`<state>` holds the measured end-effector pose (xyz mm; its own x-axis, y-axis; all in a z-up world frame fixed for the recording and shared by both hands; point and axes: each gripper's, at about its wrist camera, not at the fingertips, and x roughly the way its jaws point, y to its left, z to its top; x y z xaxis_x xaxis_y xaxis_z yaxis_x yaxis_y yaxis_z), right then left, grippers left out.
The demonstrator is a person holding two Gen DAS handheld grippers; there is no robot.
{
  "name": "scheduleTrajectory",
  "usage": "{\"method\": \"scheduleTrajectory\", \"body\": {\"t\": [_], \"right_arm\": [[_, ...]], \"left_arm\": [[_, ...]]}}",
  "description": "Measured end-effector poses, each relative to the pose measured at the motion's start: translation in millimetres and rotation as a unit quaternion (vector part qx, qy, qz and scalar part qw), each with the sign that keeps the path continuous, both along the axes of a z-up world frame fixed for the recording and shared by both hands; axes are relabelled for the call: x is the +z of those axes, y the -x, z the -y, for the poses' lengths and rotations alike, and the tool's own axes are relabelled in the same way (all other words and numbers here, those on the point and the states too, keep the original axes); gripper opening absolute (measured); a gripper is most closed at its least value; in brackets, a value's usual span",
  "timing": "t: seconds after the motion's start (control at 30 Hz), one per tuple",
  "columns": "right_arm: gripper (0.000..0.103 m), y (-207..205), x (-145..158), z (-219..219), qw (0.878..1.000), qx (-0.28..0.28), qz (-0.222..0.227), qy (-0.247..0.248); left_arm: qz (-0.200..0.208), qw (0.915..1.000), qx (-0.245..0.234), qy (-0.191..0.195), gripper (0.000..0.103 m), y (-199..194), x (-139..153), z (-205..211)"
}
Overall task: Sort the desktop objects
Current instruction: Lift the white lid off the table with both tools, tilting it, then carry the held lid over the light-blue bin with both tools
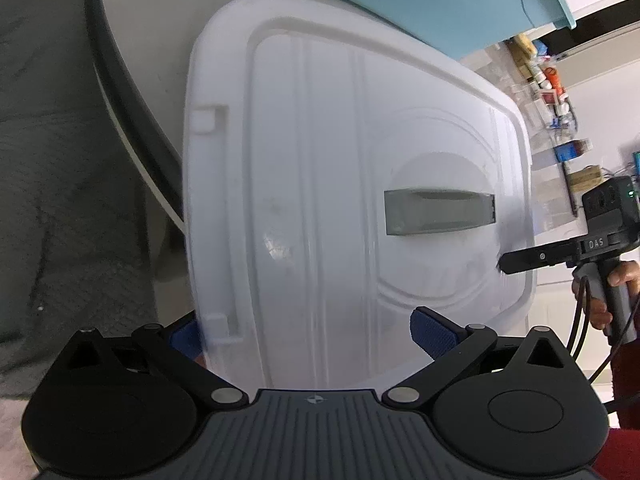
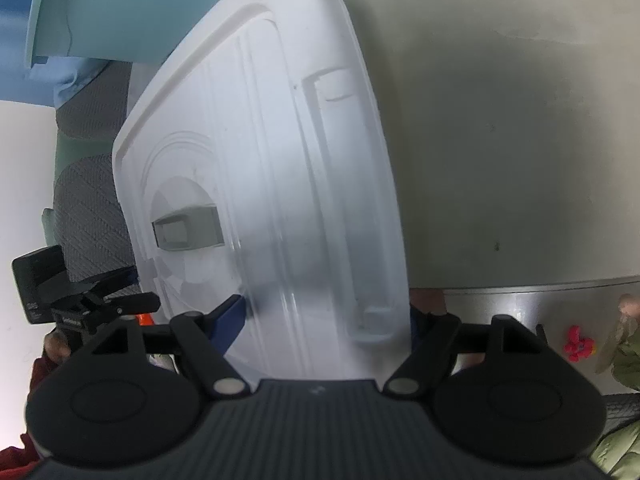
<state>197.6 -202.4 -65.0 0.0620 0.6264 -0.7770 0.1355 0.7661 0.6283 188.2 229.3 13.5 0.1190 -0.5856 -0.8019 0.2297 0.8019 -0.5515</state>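
Lid [image 1: 320, 200]: big white translucent plastic one with moulded ribs and a grey recessed handle [image 1: 438, 212], held up in the air, filling most of both wrist views. Each gripper has it by an opposite edge.

Surface/room: white round table [image 1: 160, 40] with a dark rim sits behind and below the lid in the left view; dark grey textured floor [image 1: 60, 160] past it. Right view shows a pale, smudged flat surface [image 2: 520, 140] beyond the lid, ending at a grey band. A light blue panel [image 1: 400, 0] runs across the top.

Left gripper [image 1: 312, 334]: blue pads straddle the lid's near edge, lid passing between them, jaws set wide; contact not clear, so I can't tell if it's clamped.

Right gripper [image 2: 326, 320]: same arrangement on its edge, one blue pad [image 2: 234, 314] against the lid face, the other hidden behind the rim. In the left view its black fingers pinch the lid edge, so closed on the lid. Hand [image 1: 612, 288] wraps its grey grip.

Around: cluttered shelf [image 1: 552, 92] of small boxes and bottles on the far wall; red item [image 2: 576, 344] low right, blurred. Lid blocks most of the forward view.
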Motion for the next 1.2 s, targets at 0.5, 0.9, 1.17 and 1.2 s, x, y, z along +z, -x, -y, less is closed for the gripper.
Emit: {"method": "scheduleTrajectory", "body": {"t": [0.5, 0.9, 1.17, 1.2], "right_arm": [[0.078, 1.4, 5.0, 2.8, 1.0, -0.012, 0.008, 0.007], [0.079, 13.5, 13.3, 14.7, 1.0, -0.016, 0.026, 0.007], [0.079, 16.0, 50.2, 1.2, 0.997, -0.01, 0.073, 0.013], [0.079, 15.9, 55.1, 2.2, 0.997, -0.01, 0.079, 0.014]], "left_arm": [[0.028, 0.9994, 0.016, -0.011, 0.103, -0.1, -0.5, 19.7], [0.053, 0.9984, 0.008, -0.017, 0.103, 8.7, 18.4, 26.0], [0.092, 0.9956, 0.015, -0.013, 0.103, 20.6, 57.9, 22.1], [0.097, 0.995, 0.016, -0.013, 0.103, 21.4, 63.8, 22.8]]}}
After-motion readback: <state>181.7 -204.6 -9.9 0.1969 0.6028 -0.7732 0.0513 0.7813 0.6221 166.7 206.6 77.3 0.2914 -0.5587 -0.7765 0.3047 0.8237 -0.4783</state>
